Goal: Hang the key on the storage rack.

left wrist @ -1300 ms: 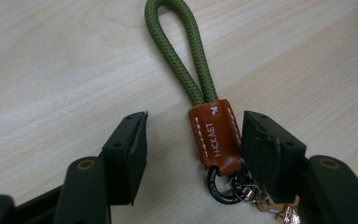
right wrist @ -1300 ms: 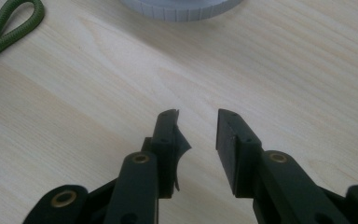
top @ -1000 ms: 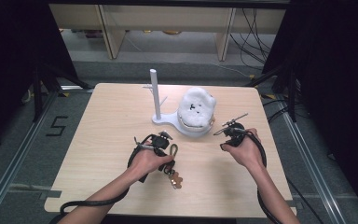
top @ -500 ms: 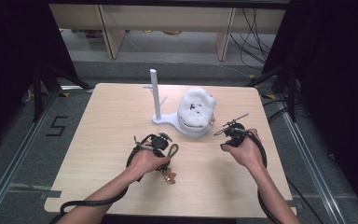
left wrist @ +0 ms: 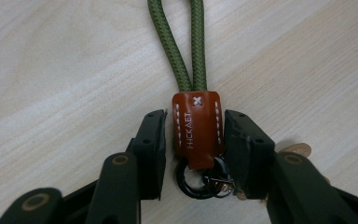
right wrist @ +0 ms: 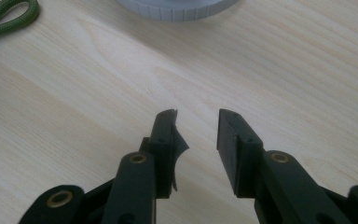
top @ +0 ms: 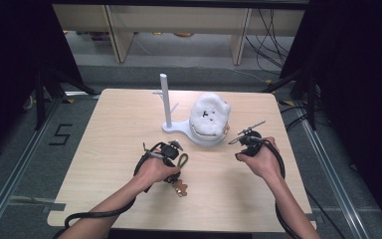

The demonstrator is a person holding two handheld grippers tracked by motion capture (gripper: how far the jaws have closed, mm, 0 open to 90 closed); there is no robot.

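In the left gripper view the left gripper (left wrist: 193, 140) brackets the brown leather tab (left wrist: 196, 128) of a keychain lying flat on the light wooden table (left wrist: 51, 84); the jaws have just been opening, with the tab between them. A thin gap shows beside the left pad and the right pad sits right against the tab's edge — whether it presses there is hard to tell, so the fingers read as slightly apart around the tab rather than clamped. A doubled olive-green cord loop (left wrist: 186, 42) runs up from the tab and is cut off at the top edge. Below the tab, dark metal rings (left wrist: 200, 179) are half hidden between the jaws, and a tan charm peeks out behind the right jaw, too covered to identify. In the high view the left gripper (top: 171, 152) sits at the table's middle front, its fingertips hidden by the hand, the keychain just beside it. The right gripper (right wrist: 196, 135) holds nothing — its jaws stand moderately apart over bare wood. A white stand base (right wrist: 177, 7) is cropped at the top of that view.
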